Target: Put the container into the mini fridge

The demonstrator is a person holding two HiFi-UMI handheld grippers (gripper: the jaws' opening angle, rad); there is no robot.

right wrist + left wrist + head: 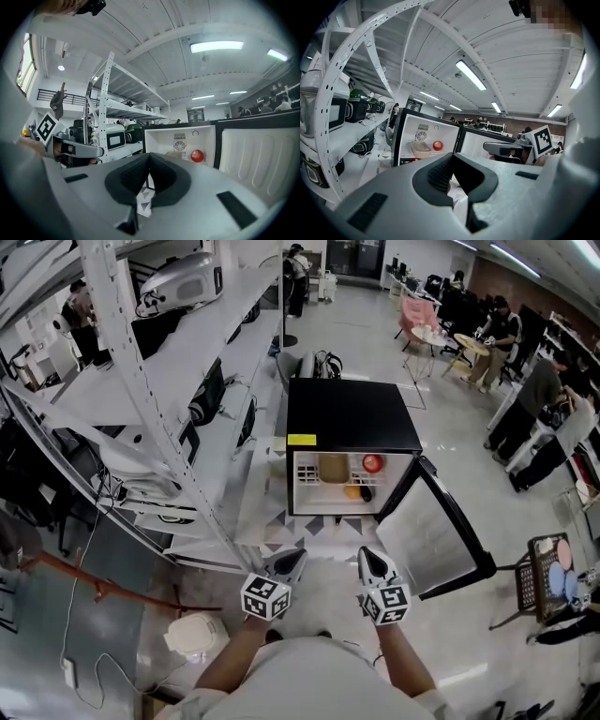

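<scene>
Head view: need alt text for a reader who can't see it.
An open black mini fridge, its door swung right, holds a beige container on its upper shelf beside a red round fruit. Nearer the camera, the left gripper and right gripper are shut and empty.

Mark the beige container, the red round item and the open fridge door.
beige container (333,468): head view, middle of its body, on the shelf.
red round item (373,463): head view, its centre.
fridge door (427,545): head view, white inner liner.

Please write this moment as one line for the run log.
mini fridge: door open | container: inside, upper part, beside red fruit | left gripper: shut, empty | right gripper: shut, empty
</scene>
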